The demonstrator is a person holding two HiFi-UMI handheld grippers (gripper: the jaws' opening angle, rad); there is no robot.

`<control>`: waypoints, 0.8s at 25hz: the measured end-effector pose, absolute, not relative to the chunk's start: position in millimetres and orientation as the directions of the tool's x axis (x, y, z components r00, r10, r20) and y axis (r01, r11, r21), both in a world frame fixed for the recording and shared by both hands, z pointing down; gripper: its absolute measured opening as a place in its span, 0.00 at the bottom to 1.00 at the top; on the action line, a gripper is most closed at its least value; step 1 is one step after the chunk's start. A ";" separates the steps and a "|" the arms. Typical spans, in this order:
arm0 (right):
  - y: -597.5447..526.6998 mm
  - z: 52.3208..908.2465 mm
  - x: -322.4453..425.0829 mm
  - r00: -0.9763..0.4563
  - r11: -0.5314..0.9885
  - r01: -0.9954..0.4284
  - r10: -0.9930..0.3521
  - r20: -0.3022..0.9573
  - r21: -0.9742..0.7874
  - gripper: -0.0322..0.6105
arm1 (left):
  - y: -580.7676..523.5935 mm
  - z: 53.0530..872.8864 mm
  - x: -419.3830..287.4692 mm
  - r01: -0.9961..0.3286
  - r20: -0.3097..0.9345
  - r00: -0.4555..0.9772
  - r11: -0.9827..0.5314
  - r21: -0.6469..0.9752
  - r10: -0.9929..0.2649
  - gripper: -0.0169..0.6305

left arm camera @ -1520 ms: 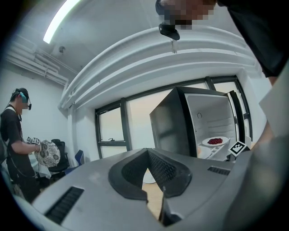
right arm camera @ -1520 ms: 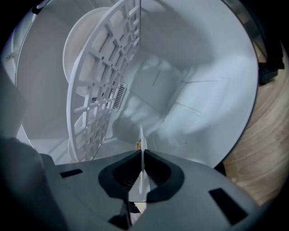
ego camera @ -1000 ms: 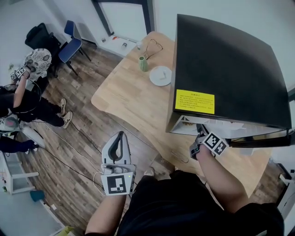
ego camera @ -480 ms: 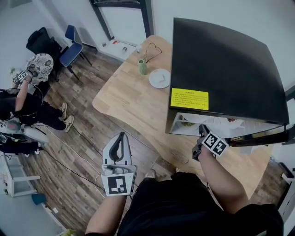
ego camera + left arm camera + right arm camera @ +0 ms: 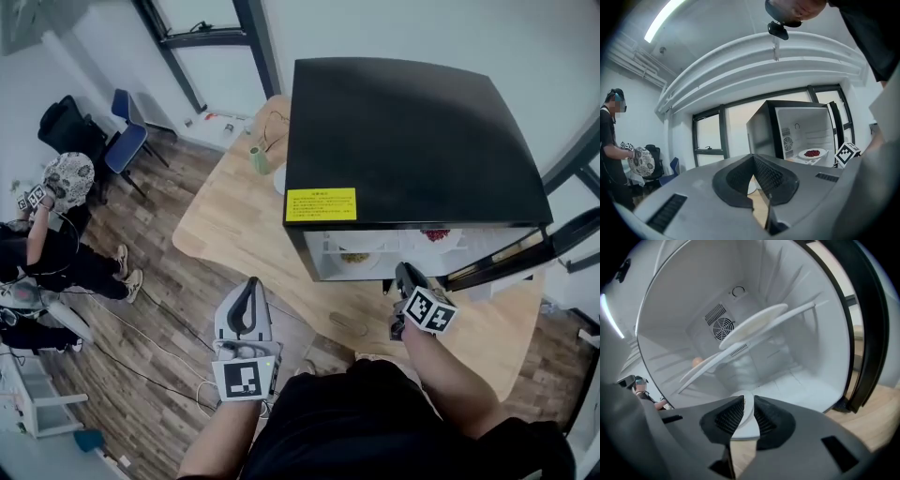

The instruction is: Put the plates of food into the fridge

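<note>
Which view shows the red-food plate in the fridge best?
Left gripper view: red-food plate sits in plain sight inside the fridge. Head view catches only a red sliver. Right gripper view shows plates edge-on, none identifiable.

**A Test Room in an Office-Like Space**

The room had a wood-plank floor [image 5: 141, 309], tall dark-framed windows [image 5: 211, 66] and a strip light [image 5: 665, 18] overhead. A small black fridge [image 5: 403, 141] stood on a wooden table [image 5: 234, 216]. A blue chair [image 5: 122, 145] sat by the wall, cables [image 5: 159, 361] trailed across the floor, and a second person [image 5: 37, 234] handled marker-cube gear.
</note>
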State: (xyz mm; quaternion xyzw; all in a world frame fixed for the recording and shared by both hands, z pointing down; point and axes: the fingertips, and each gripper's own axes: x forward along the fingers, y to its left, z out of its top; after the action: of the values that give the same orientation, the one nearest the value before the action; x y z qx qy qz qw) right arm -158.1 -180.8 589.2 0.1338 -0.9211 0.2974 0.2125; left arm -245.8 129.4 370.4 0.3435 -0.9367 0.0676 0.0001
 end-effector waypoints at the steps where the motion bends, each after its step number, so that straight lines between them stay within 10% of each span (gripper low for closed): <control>1: -181.8 582.7 -153.9 -0.883 0.804 -0.352 -0.116 0.454 -0.479 0.18 | 123.3 372.8 -243.3 -0.657 0.048 -0.752 0.742 -0.133 -0.658 0.03; 20: -203.0 461.8 -95.5 -0.955 0.982 -0.134 -0.092 0.283 -0.131 0.08 | 24.2 404.9 -193.0 -0.777 0.091 -0.629 0.622 -0.097 -0.772 0.03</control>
State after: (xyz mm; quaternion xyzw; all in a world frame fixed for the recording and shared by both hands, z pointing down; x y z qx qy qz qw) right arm -95.5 -203.0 461.8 0.0573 -0.9858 0.0747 0.1394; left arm -193.0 24.2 404.9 0.4302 -0.9003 0.0638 0.0203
